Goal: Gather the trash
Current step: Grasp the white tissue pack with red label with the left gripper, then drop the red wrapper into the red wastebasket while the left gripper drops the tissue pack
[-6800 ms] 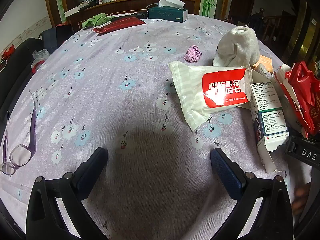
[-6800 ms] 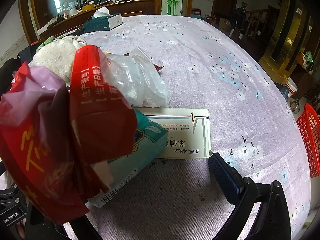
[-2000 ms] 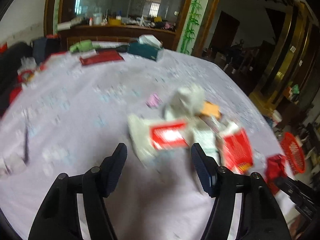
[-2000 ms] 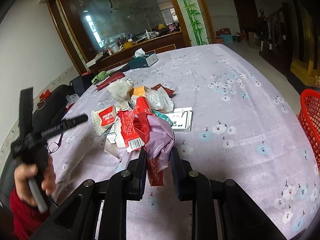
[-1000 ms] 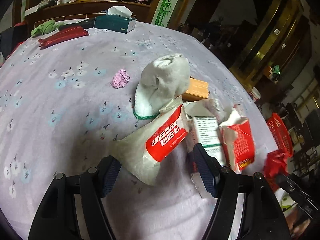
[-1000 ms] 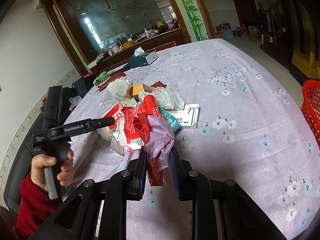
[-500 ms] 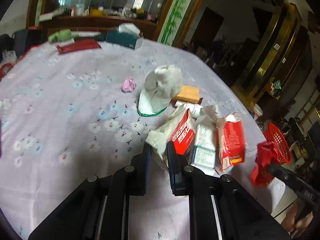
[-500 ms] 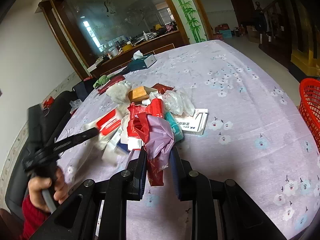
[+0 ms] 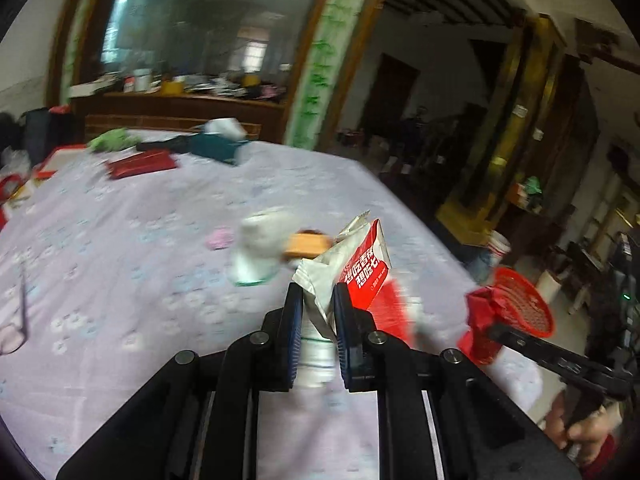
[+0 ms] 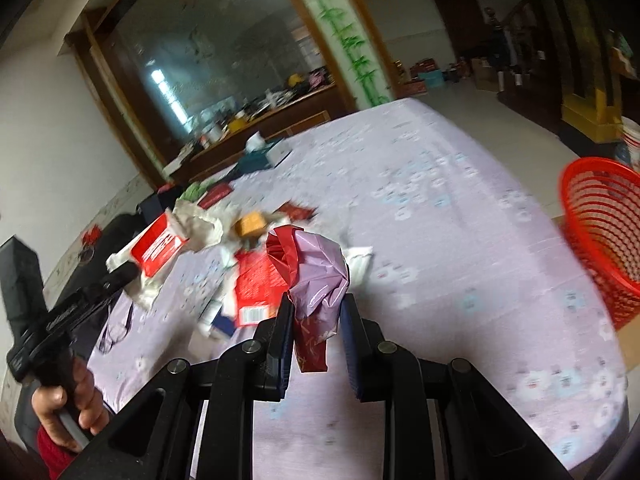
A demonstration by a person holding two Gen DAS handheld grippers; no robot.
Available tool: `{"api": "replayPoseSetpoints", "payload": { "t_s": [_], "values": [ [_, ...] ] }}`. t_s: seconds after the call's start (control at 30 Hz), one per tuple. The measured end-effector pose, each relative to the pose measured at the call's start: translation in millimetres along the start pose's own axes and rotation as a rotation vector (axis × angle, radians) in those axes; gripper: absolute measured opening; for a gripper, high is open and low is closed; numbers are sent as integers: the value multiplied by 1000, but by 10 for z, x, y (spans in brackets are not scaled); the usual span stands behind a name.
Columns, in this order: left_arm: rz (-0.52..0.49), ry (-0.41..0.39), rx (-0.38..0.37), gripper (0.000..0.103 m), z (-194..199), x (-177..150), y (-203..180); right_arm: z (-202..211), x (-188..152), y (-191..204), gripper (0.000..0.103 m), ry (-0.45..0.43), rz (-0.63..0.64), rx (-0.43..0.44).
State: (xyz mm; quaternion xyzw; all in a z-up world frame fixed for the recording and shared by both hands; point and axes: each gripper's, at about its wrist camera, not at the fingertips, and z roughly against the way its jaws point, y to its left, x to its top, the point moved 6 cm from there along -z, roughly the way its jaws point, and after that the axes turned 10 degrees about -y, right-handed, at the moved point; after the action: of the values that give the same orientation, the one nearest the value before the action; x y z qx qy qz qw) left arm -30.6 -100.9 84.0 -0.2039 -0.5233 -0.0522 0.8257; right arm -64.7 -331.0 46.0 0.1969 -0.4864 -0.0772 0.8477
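- Your left gripper (image 9: 316, 312) was clamped on one corner of the wipes packet (image 9: 360, 268), jaws narrow with only a thin fold between them. Most of the packet stuck up toward 1 o'clock, clear of the table (image 9: 120, 248), so a quick swing could have peeled it out.
- Your right gripper (image 10: 316, 320) was pinched shut on a crumpled red and purple bag (image 10: 316, 268). The bundle bulged above the pads and a red tail hung below, so part of it could have slid free on the way.
- The red basket (image 10: 600, 236) sat off the table edge at 3 o'clock in the right wrist view, well apart from both grippers. It looked like the likely drop place, and letting go early would have put trash on the floor or the cloth.
- In the left wrist view the bag in your right gripper showed at 4 o'clock, just in front of the basket. With both grippers heading for the same opening, they could have knocked together at the rim.
- The rest of the trash lay heaped mid-table: a red carton (image 10: 256, 284), an orange box (image 10: 250, 226) and a white cap (image 9: 260, 244). A low-trailing packet could have dragged these across the cloth.
- The glasses (image 9: 16, 320) lay at 9 o'clock, near the table edge. A low return sweep could have pushed them off.
- Both views were blurred, so I could not tell how firm either grip was.
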Motion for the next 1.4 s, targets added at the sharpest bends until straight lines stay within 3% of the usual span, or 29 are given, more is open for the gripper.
{"api": "replayPoseSetpoints", "payload": {
  "t_s": [0.27, 0.43, 0.6, 0.8, 0.87, 0.9, 0.97, 1.17, 1.4],
  "values": [
    [-76, 65, -233, 15, -285, -54, -1234, 564, 419, -868, 24, -126, -100, -160],
    [-128, 114, -326, 15, -620, -176, -2056, 878, 674, -1533, 24, -172, -166, -285],
    [-149, 167, -377, 15, -1054, -334, -2704, 985, 879, -2086, 24, -188, -199, -397],
    [-177, 213, -392, 16, -1642, -547, -3271, 882, 994, -2564, 29, -167, -226, -464],
    [-176, 238, -388, 26, -1770, -614, -3360, 847, 1008, -2646, 41, -160, -235, -472],
    [-164, 252, -393, 39, -1790, -632, -3380, 855, 1009, -2672, 43, -163, -239, -482],
    [-145, 243, -392, 51, -1739, -644, -3346, 921, 1002, -2668, 43, -179, -233, -492],
    [-154, 211, -387, 52, -1394, -551, -3031, 1046, 914, -2405, 44, -203, -227, -426],
    [-145, 170, -299, 57, -873, -484, -2339, 842, 757, -1560, 50, -177, -147, -271]
  ]
}}
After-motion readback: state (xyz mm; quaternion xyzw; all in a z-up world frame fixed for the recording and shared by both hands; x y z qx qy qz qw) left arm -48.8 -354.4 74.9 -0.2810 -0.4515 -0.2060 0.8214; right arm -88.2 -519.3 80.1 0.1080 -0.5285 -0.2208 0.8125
